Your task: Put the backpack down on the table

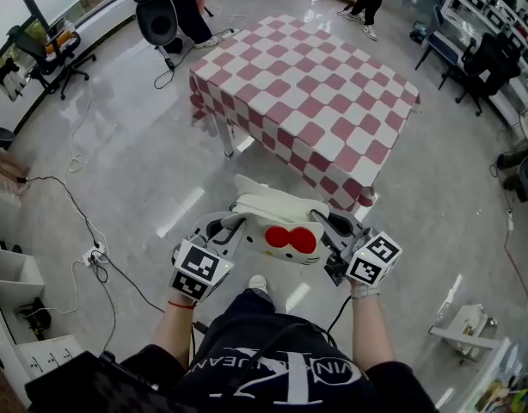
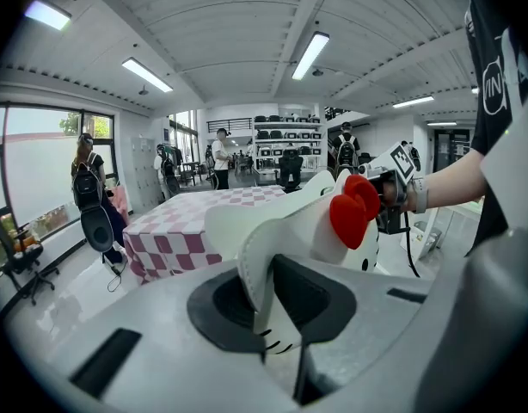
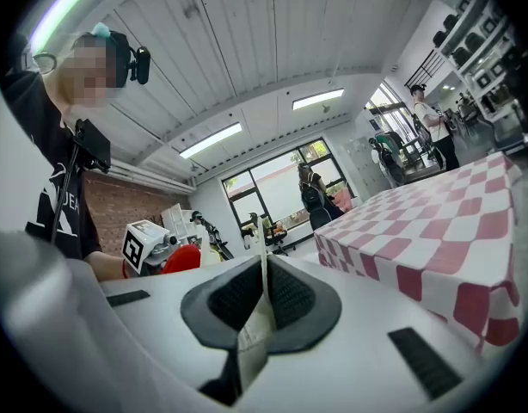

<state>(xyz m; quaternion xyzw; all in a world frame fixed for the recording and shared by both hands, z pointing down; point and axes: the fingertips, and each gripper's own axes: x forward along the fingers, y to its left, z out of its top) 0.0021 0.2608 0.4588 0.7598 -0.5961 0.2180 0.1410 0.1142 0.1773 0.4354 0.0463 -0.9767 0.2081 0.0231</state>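
Observation:
A white cat-face backpack (image 1: 277, 222) with a red bow (image 1: 291, 240) hangs in the air between both grippers, in front of my body and above the floor. My left gripper (image 1: 226, 229) is shut on its left edge, and the white fabric (image 2: 281, 231) shows pinched between the dark pads (image 2: 225, 304). My right gripper (image 1: 333, 231) is shut on the right side, where a thin white strip (image 3: 257, 317) runs between its pads. The table (image 1: 307, 101), under a red-and-white checked cloth, stands just ahead; its near corner is a short way beyond the backpack.
Cables and a power strip (image 1: 94, 253) lie on the floor at left. An office chair (image 1: 49, 50) stands far left, with more chairs (image 1: 483, 58) at right. People stand beyond the table (image 1: 182, 7). Shelving (image 1: 15, 274) sits at lower left.

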